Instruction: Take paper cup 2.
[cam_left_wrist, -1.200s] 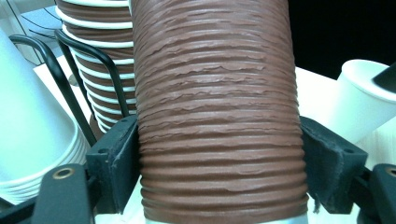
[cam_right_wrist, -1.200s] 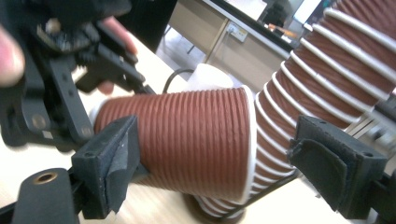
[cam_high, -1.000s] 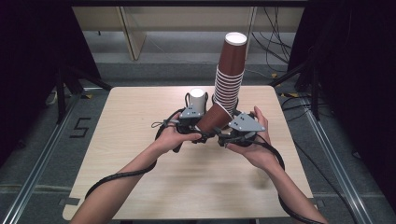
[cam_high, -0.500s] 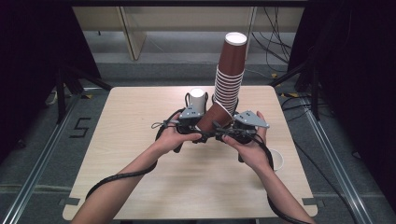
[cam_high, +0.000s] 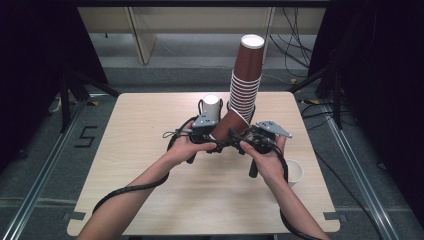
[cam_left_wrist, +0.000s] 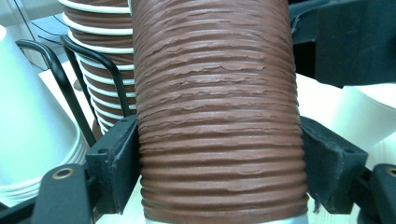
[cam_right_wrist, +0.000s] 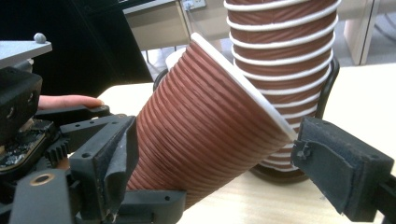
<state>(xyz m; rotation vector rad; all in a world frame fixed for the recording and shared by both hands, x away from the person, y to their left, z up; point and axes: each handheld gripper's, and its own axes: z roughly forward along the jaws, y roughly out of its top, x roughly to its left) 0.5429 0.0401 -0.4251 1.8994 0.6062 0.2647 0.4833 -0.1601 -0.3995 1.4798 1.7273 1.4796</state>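
Jaws of the left gripper (cam_high: 212, 145) are clamped on a single brown ribbed cup (cam_high: 231, 126); the left gripper view shows both pads pressed flat against its sides. That cup lies tilted above the tabletop (cam_high: 130, 165), rim toward the tall stack of brown cups (cam_high: 246, 80) in its black wire holder. Over to the right gripper (cam_high: 237, 145): its jaws have just been opening, the cup between them, one pad beside the cup's wall, the other just off the white rim. White cups (cam_high: 211, 106) stand behind, another white cup (cam_high: 293, 172) near the right forearm.
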